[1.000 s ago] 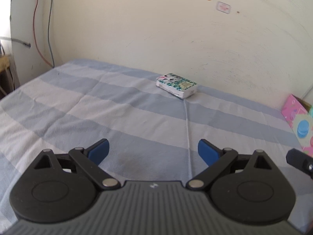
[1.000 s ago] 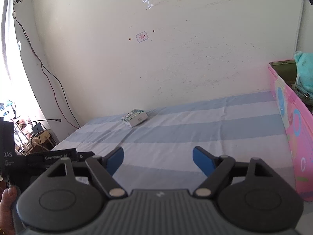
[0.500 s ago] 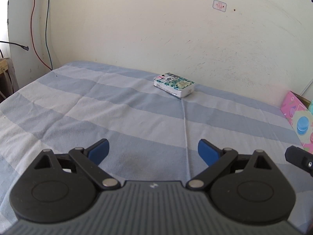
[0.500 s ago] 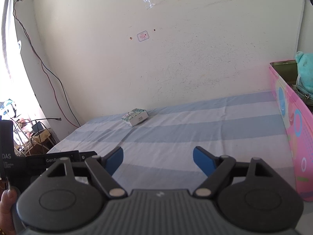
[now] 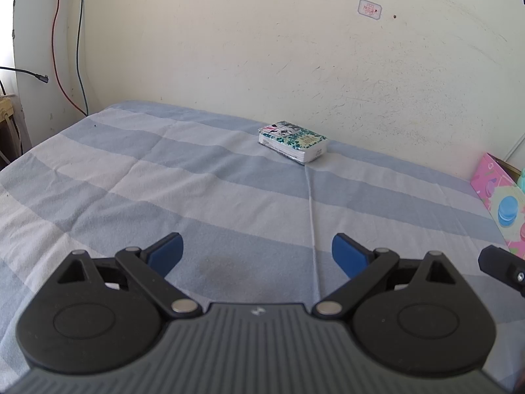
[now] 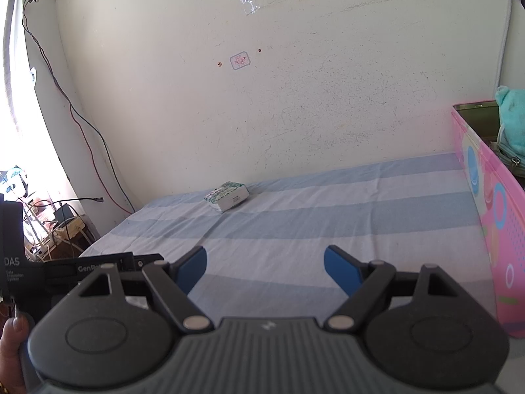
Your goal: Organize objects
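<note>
A small white pack with a green and pink print (image 5: 292,146) lies on the blue-and-white striped bedsheet (image 5: 197,197) close to the far wall; the right wrist view shows the same pack (image 6: 226,196) far ahead. My left gripper (image 5: 257,252) is open over the near part of the sheet, well short of the pack, nothing between its blue pads. My right gripper (image 6: 265,267) is open too and empty, above the sheet (image 6: 328,216). A pink printed storage box (image 6: 485,210) stands at the right edge of the bed.
The box (image 5: 502,203) shows at the right rim of the left wrist view. A teal cloth (image 6: 512,121) and a bag sit in it. Cables (image 5: 65,42) hang down the left wall. The left hand-held device (image 6: 82,266) and a hand (image 6: 10,348) appear at lower left.
In the left wrist view the pack and wall have slid slightly down and left in the picture. The right wrist view is unchanged. Both grippers stay open.
</note>
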The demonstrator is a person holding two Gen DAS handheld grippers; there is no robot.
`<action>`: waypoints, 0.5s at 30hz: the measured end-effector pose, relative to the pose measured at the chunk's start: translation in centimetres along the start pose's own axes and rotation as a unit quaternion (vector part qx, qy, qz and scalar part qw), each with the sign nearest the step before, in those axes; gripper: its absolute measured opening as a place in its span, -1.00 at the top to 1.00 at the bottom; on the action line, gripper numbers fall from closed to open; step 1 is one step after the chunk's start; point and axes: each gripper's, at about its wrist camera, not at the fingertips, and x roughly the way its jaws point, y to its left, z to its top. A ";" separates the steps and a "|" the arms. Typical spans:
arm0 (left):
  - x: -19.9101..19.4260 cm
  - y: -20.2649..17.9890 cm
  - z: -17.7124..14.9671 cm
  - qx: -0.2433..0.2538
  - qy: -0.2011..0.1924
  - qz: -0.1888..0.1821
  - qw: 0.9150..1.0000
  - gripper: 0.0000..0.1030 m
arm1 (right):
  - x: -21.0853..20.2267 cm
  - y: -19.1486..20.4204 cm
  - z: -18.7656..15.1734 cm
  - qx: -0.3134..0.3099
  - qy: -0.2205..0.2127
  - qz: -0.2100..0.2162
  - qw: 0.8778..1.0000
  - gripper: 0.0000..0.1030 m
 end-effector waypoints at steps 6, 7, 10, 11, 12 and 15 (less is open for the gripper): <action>0.0 0.0 -0.1 0.000 0.000 0.000 1.000 -0.92 | 0.0 0.0 0.0 0.000 0.000 0.000 1.000 -0.59; 0.0 0.0 -0.1 0.000 0.000 0.000 1.000 -0.92 | 0.0 0.0 0.0 0.000 0.000 -0.001 1.000 -0.59; 0.0 -0.1 -0.1 -0.001 0.000 0.000 1.000 -0.92 | 0.0 0.0 0.0 0.000 0.000 -0.001 1.000 -0.59; 0.1 -0.1 -0.1 -0.001 0.000 0.000 1.000 -0.92 | 0.0 0.0 0.0 0.000 0.000 -0.001 1.000 -0.59; 0.1 -0.1 -0.1 -0.001 0.000 0.001 1.000 -0.92 | 0.0 0.0 0.1 0.000 0.000 -0.001 1.000 -0.59; 0.1 0.1 -0.1 -0.005 0.001 0.002 1.000 -0.92 | 0.0 0.0 0.0 0.001 0.001 -0.001 1.000 -0.59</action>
